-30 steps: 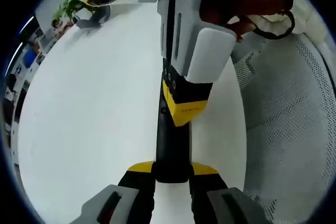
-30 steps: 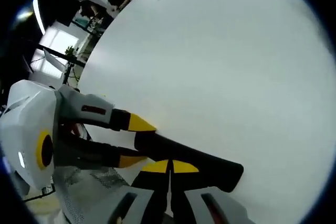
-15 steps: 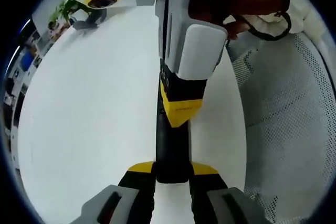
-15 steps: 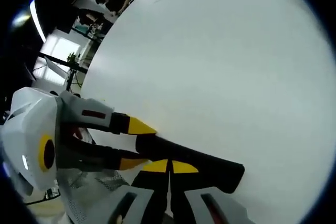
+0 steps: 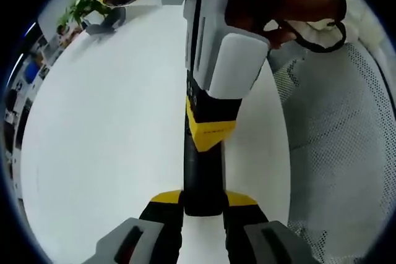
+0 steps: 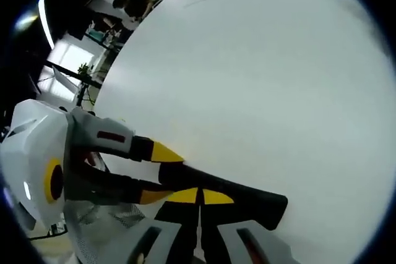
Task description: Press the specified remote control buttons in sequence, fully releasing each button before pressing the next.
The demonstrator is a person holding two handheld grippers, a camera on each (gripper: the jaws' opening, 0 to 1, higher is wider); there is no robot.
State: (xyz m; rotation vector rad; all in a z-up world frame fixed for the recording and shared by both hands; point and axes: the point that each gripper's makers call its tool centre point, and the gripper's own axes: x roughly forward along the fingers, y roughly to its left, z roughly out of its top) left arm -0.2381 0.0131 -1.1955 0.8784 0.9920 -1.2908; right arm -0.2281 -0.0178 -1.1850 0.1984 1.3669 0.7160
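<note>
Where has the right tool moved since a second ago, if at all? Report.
Yes, slightly: in the left gripper view, the right tool has shifted leftward across the long black plastic remote control clamped by the left tool.

The remote (image 5: 203,171) lies on the table (image 5: 105,134), the mesh chair (image 5: 337,146) beside it

White table (image 5: 105,128), plain matte top, round-looking under fisheye. Black remote control (image 5: 201,171) lying flat on it, long axis running away from left gripper view's camera, near table's right edge. Same remote (image 6: 235,199) seen in right gripper view as dark bar low on tabletop (image 6: 260,85). White perforated mesh surface (image 5: 340,153) beside table edge, lower than top; nature unclear.
</note>
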